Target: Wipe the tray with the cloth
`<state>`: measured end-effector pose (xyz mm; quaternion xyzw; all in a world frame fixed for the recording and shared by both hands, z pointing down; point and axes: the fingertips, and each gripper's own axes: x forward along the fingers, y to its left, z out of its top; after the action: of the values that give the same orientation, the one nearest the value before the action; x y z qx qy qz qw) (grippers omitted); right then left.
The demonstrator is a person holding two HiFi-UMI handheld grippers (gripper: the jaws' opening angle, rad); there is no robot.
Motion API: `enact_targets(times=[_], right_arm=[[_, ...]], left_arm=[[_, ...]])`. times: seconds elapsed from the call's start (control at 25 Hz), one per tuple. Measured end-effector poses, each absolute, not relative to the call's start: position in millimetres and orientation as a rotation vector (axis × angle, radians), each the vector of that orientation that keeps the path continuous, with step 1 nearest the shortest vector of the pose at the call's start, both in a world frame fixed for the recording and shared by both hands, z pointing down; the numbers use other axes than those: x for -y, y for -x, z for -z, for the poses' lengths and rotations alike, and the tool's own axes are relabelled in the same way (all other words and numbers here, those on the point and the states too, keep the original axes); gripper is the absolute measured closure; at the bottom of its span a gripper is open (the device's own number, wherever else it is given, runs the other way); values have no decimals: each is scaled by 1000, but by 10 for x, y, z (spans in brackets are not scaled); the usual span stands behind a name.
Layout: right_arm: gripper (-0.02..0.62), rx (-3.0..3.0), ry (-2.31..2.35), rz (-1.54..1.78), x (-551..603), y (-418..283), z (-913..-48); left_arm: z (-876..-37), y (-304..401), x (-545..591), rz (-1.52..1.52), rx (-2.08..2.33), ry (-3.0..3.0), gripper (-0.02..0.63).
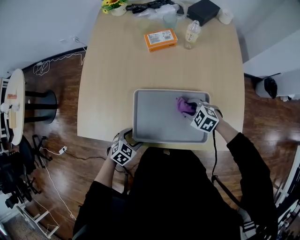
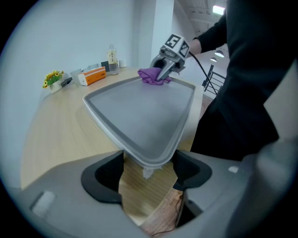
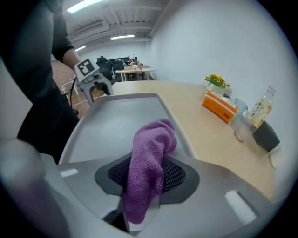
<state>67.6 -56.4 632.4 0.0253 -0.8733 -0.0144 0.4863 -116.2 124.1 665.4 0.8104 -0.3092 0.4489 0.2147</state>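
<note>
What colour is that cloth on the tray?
Purple. The cloth shows best in the right gripper view.

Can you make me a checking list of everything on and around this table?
Surface: wooden table, light tan top.
Job's things: grey tray at the near edge; purple cloth on its right part.
Clutter: orange box, bottle, black box, yellow flowers at the far end.
Grippers: right gripper shut on the cloth; left gripper clamps the tray's near-left corner.
Cables: black cable from the right gripper; white cable on the floor.
Surroundings: wooden floor, round side table.
</note>
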Motion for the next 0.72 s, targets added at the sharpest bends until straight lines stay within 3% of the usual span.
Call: enact_targets(times=[0.44,0.72], right_arm=[[457,2130,-170,39,977,-516,-6285],[456,2143,107,69,-355,-368,-6272]], left_arm=[[-6676,1176,-1239,-1242,867,-2237,287],[-6655,1166,-1241,-1239,862,-2240,285]])
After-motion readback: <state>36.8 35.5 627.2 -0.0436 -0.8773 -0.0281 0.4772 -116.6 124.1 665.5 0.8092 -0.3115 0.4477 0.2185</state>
